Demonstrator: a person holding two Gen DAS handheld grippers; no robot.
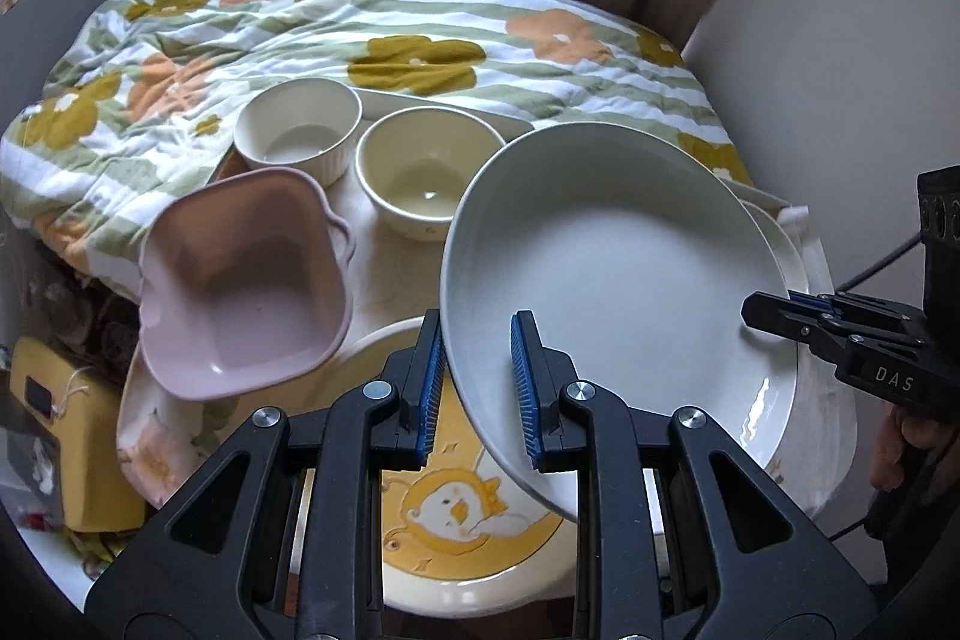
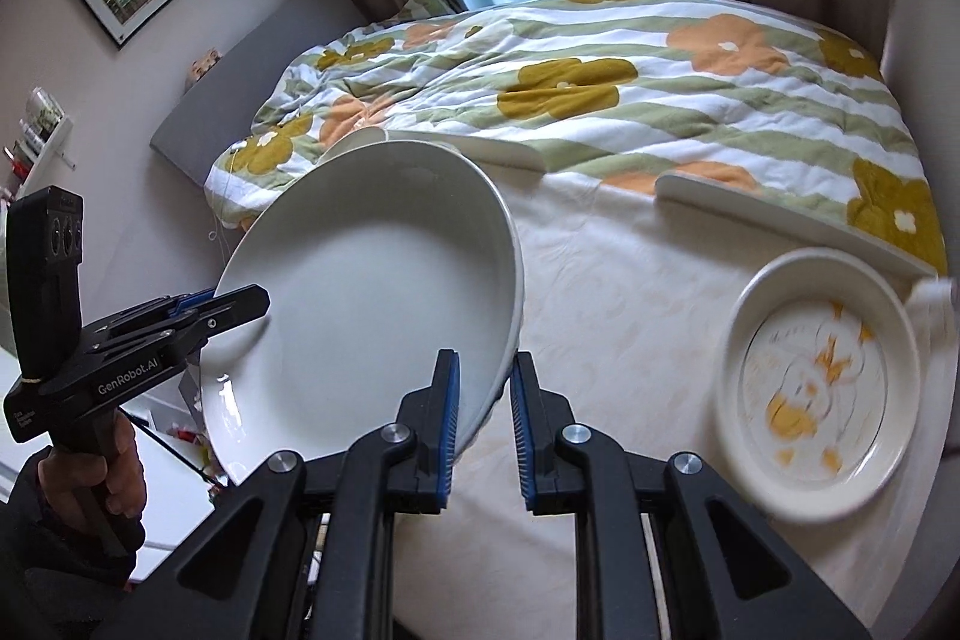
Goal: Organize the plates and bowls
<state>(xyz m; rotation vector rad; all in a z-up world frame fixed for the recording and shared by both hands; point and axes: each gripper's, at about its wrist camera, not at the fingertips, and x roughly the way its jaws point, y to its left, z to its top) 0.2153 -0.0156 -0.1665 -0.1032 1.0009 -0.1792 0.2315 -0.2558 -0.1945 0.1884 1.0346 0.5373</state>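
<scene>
Both grippers hold one large white plate (image 1: 618, 274), lifted and tilted above the table. My left gripper (image 1: 480, 388) is shut on its near rim; it also shows in the right wrist view (image 2: 240, 301) at the plate's left edge. My right gripper (image 2: 485, 424) is shut on the plate's (image 2: 372, 298) right rim and shows in the left wrist view (image 1: 774, 307). A pink square bowl (image 1: 240, 286), a ribbed white bowl (image 1: 297, 130) and a cream bowl (image 1: 420, 172) sit to the left. A yellow cartoon plate (image 1: 462, 520) lies below the left gripper. Another cartoon plate (image 2: 822, 388) lies at the right.
A flowered quilt (image 1: 420, 40) covers the bed behind the cloth-covered table (image 2: 630, 280). White tray rims (image 2: 780, 208) lie at the quilt's edge. Another white plate (image 1: 786, 244) sits under the lifted one. A yellow box (image 1: 66, 430) stands low at the left.
</scene>
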